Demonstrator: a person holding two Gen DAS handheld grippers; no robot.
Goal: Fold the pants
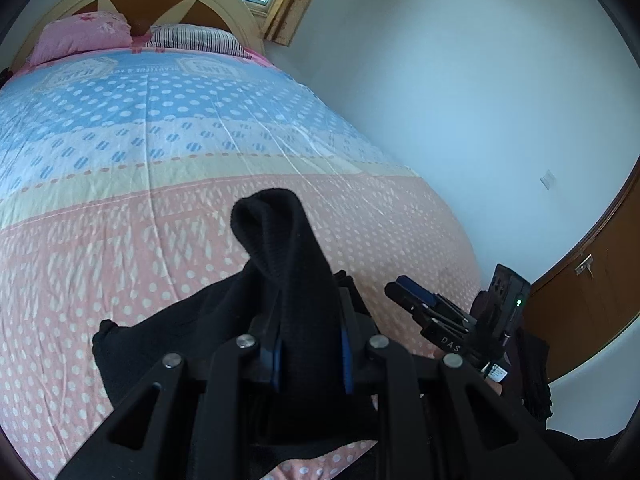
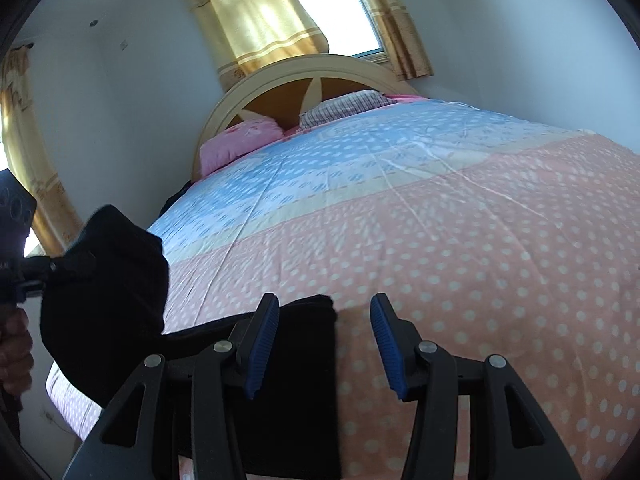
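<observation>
- Daylight only, from the window at the top of both frames; glass blown out to white.
- Curtains glow yellow, backlit.
- Walls evenly lit, bluish cast.
- Black pants crushed, little fabric detail.
- Strong fisheye: dark vignette in the corners, bedspread bulges.
- Right wrist view slightly motion-soft; bedspread dots smear.

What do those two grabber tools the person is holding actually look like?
Both are black. The right gripper has angular linkage arms with triangular cut-outs, silver rivets at the joints and ribbed blue pads inside its fingers. The left gripper is built alike. The left view shows white "DAS" lettering and a small green light on the right tool.
</observation>
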